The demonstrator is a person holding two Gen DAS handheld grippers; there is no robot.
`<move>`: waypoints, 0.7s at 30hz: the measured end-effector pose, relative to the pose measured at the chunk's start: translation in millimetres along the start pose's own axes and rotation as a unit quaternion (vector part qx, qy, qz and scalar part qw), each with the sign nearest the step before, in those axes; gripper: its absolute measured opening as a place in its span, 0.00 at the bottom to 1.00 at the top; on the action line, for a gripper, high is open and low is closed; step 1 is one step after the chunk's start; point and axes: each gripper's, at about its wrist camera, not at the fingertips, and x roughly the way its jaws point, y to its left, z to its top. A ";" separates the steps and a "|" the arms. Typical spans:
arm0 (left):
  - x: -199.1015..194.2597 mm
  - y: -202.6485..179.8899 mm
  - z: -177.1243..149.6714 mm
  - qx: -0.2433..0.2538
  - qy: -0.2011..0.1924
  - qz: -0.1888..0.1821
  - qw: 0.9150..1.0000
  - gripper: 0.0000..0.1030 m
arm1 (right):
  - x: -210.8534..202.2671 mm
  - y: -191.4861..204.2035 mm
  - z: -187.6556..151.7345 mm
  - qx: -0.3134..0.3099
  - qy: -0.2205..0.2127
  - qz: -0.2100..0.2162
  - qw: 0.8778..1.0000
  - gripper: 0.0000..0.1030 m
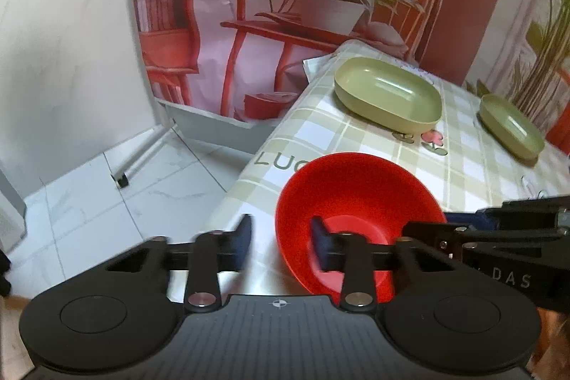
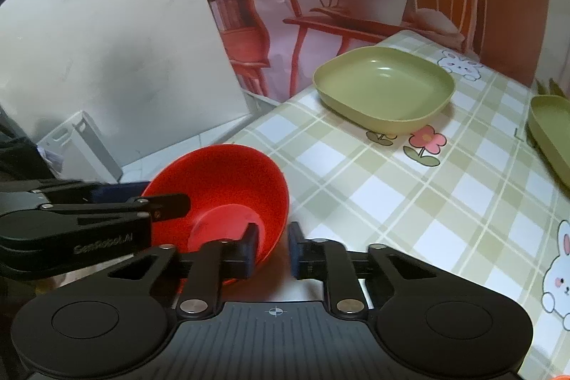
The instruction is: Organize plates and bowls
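Red bowl (image 1: 356,219) tilted at near table corner on checked cloth (image 2: 409,187), L gripper (image 1: 281,237) & R gripper (image 2: 272,248) each narrowed onto opposite rims, two green plates (image 2: 384,88) (image 1: 513,127) further back, well apart from bowl.

Both tools share one build. The left gripper (image 1: 281,237) has a matte black body with fine ribbing behind the fingers and a small white crosshair mark centred on it. A round black disc sits on each side, and black link arms with silver rivet heads run forward to dark blue pads (image 1: 245,230). The right gripper (image 2: 272,248) looks the same, with dark blue fingertips (image 2: 251,250). Pale lettering runs along the side of each.
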 end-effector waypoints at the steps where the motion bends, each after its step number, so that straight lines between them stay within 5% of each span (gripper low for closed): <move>1: -0.4 -0.2 -1.2 -0.005 0.002 0.000 1.000 0.19 | -1.6 -0.6 -1.0 0.003 -0.001 0.003 1.000 0.12; 12: -13.7 -5.8 -4.8 -0.034 0.008 -0.012 0.999 0.13 | -19.1 -10.4 -7.8 0.034 -0.011 0.013 0.999 0.11; 21: -32.5 -37.5 6.1 -0.008 -0.011 -0.025 1.000 0.13 | -52.3 -31.5 -7.8 0.066 -0.050 -0.003 0.997 0.11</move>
